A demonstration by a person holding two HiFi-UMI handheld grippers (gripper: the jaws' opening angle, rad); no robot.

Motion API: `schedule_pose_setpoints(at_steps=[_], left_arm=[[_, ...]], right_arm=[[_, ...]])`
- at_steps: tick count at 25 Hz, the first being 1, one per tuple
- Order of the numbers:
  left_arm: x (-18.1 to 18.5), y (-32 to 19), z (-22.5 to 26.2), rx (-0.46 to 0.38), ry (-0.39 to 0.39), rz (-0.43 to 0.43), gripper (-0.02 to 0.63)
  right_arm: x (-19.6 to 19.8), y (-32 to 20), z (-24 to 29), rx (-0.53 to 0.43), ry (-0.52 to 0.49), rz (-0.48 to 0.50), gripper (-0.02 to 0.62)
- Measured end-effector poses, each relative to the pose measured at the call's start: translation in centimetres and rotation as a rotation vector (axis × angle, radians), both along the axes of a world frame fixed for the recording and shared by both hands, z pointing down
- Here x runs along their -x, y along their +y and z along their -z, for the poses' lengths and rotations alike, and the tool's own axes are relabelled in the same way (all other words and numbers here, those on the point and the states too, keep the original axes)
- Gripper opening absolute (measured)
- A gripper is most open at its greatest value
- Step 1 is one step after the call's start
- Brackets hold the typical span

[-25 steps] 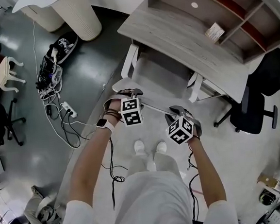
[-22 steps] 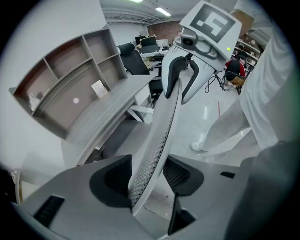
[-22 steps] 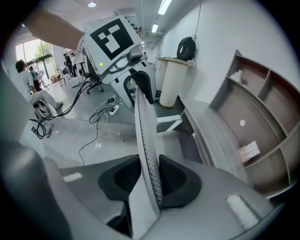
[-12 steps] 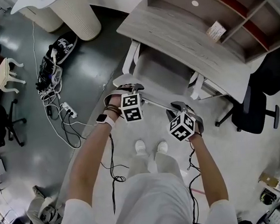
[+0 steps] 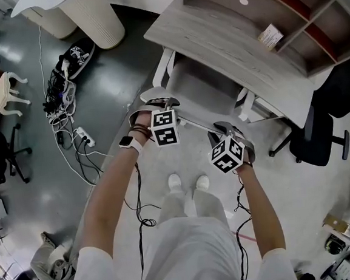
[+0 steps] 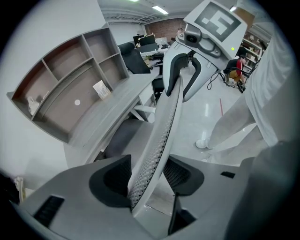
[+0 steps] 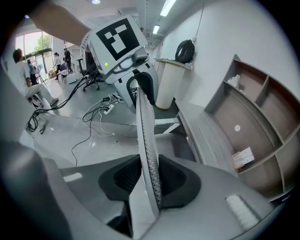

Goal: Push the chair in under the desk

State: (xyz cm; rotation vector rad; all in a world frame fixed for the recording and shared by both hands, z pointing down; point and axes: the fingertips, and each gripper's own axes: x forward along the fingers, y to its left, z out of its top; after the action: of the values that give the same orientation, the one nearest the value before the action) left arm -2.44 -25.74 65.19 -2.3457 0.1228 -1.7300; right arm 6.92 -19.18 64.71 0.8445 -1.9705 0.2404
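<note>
Both grippers and the chair have crept forward toward the desk (image 5: 227, 40) over the last second, and the grey seat (image 5: 204, 85) now sits a little deeper beneath the desktop edge. The thin, perforated backrest (image 5: 196, 127) is still out in the open, just ahead of the person's feet, so the push looks well along but not finished.

The left gripper (image 6: 148, 174) is clamped on the backrest's upper rim near its left end, with both pads against the mesh. The right gripper (image 7: 151, 180) holds the same rim near its right end, and its jaws are closing tighter on the rim pinched between them.

The main risk, as I judge it, is a skewed push. If 1 of the 2 hands drives harder, the chair could swivel and the seat could jam against a white upright (image 5: 164, 70) beside it. The rim is also narrow and flexible, so pushing at an angle could let it bow or slide out of the pads.
</note>
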Motion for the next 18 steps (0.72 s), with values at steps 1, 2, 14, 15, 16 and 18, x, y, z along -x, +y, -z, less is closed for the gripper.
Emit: schedule_pose_setpoints(at_steps=[1, 2, 14, 15, 16, 18], left_arm=[[-0.1, -0.2, 0.0, -0.002, 0.000, -0.001, 0.216], [-0.2, -0.4, 0.0, -0.004, 0.000, -0.002, 0.216], [-0.9, -3.1, -0.1, -0.015, -0.016, -0.008, 0.219], [-0.9, -3.4, -0.1, -0.016, -0.017, -0.009, 0.221], [-1.0, -3.6, -0.1, -0.018, -0.018, -0.011, 0.221], [-1.2, -4.2, -0.1, -0.025, -0.019, -0.013, 0.222]], right_arm=[[-0.1, -0.2, 0.0, -0.003, 0.002, 0.001, 0.123], [-0.2, -0.4, 0.1, -0.006, 0.003, 0.001, 0.123], [-0.7, -2.8, 0.1, -0.023, 0.011, -0.011, 0.121], [-0.8, -3.0, 0.1, -0.024, 0.012, -0.013, 0.121], [-0.9, -3.2, 0.1, -0.024, 0.012, -0.015, 0.121], [-1.0, -3.7, 0.1, -0.027, 0.014, -0.019, 0.121]])
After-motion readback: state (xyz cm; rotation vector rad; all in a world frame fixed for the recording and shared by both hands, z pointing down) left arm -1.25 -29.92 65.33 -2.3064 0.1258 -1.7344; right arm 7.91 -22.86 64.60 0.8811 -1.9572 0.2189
